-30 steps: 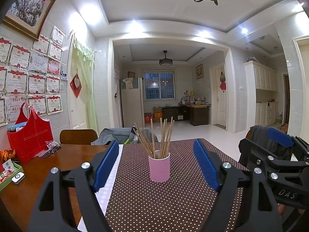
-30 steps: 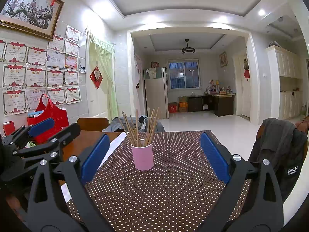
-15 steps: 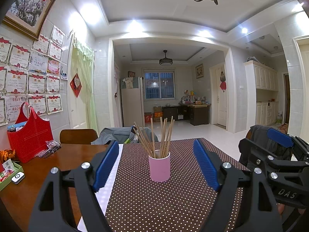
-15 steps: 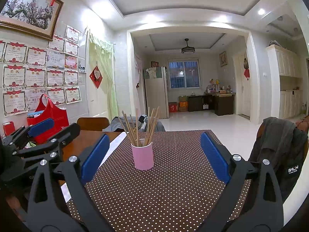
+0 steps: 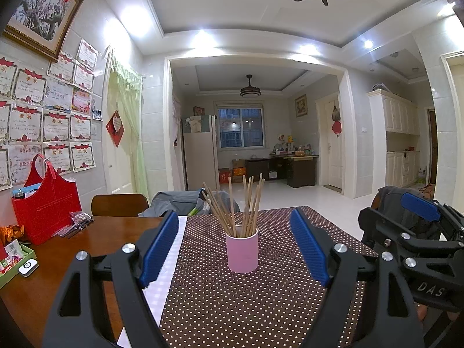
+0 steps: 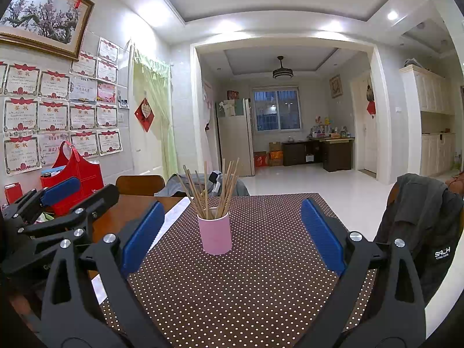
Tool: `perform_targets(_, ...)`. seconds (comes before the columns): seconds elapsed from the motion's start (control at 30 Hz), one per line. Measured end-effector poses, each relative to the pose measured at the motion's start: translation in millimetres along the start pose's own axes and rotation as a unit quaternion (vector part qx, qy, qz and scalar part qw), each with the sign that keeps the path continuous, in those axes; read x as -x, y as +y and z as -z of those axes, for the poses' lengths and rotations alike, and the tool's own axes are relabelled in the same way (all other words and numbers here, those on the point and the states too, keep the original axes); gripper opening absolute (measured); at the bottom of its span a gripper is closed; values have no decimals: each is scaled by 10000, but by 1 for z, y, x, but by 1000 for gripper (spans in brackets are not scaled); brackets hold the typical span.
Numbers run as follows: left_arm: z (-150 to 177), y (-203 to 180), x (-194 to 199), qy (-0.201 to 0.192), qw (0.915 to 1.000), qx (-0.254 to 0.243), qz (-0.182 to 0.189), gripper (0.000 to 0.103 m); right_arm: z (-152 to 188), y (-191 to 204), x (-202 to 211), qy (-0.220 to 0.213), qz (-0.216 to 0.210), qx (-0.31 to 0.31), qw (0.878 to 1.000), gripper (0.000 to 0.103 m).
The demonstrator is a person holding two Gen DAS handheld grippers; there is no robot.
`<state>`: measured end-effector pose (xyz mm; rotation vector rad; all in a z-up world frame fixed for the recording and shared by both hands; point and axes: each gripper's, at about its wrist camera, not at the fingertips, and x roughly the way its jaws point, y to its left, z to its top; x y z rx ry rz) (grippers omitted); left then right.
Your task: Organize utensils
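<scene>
A pink cup (image 5: 242,250) (image 6: 215,234) stands upright on a brown polka-dot cloth (image 5: 232,304) (image 6: 246,284). Several wooden chopsticks (image 5: 240,206) (image 6: 211,188) stick up out of it, fanned apart. My left gripper (image 5: 235,246) is open, its blue pads either side of the cup and nearer the camera, holding nothing. My right gripper (image 6: 232,232) is open too, the cup standing left of its middle, farther out. Each gripper shows at the edge of the other's view: right gripper (image 5: 417,232), left gripper (image 6: 55,203).
The wooden table (image 5: 72,249) carries a red bag (image 5: 46,203), a green tray with small items (image 5: 11,261) and a packet (image 5: 76,223) on the left. A wooden chair (image 5: 119,204) stands behind, a chair with a dark jacket (image 6: 420,226) at the right.
</scene>
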<state>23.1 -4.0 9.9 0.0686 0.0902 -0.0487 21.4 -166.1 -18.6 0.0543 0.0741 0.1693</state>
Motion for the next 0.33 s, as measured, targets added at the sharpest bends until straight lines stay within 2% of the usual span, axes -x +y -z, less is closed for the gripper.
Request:
perform_targets(0.17, 4, 1, -9, 114, 9999, 6, 0, 78, 4, 10, 1, 72, 33, -2, 10000, 93)
perform_targets(0.33, 11, 3, -28, 408, 9992, -1, 23, 78, 13, 21, -5, 295, 248, 0, 9993, 93)
